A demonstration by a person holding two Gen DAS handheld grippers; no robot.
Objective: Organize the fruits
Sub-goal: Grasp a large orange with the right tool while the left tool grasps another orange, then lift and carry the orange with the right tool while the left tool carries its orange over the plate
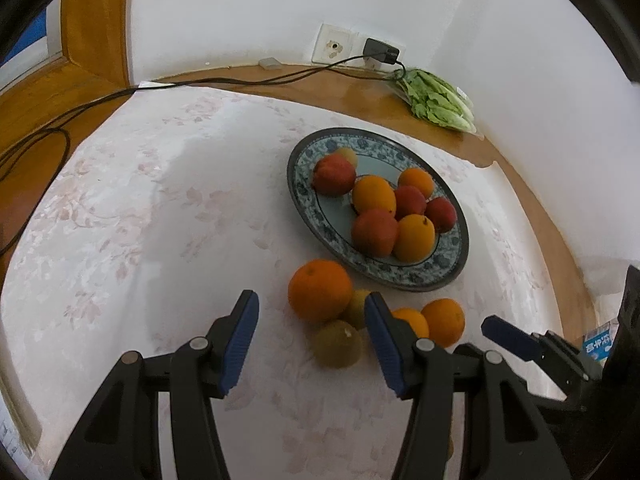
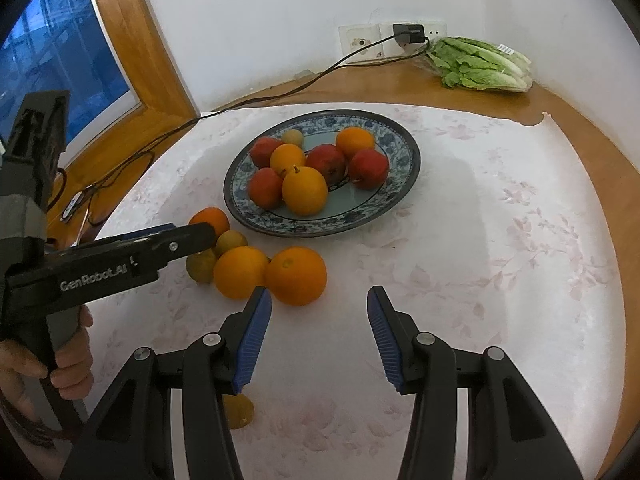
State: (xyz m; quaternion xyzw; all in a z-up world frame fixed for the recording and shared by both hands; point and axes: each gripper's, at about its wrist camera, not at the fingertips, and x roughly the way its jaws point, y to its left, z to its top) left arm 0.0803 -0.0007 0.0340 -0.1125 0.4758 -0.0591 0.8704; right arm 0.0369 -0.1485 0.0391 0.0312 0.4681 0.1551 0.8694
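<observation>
Now count with me: your plate (image 2: 404,178) carries eight fruits, four red ones, three oranges and one small yellow-green fruit (image 2: 292,137) at its far rim. Off the plate, on the bench's pale flowered cloth (image 2: 480,240), sits a cluster of five: three oranges and two dull green-yellow fruits. The biggest loose orange (image 1: 320,290) lies just beside the plate's near rim, and a green-yellow fruit (image 1: 338,343) rests against the cluster on the side nearest you. The oranges are bright and smooth-skinned; one on the plate shows a short stem (image 2: 297,169). The red fruits look matte, with darker patches. The plate itself is round, blue-grey at the centre with a blue floral border.

Your left gripper (image 1: 312,338) hangs over the loose cluster, its fingers (image 1: 244,340) spread with nothing pinched; the green-yellow fruit shows in the gap but the pads stand clear of it. Your right gripper (image 2: 318,334) hovers beside the cluster, fingers spread over bare cloth. One bag of lettuce (image 2: 482,65) lies at the back, near two wall sockets, one with a charger (image 2: 408,33) plugged in.
</observation>
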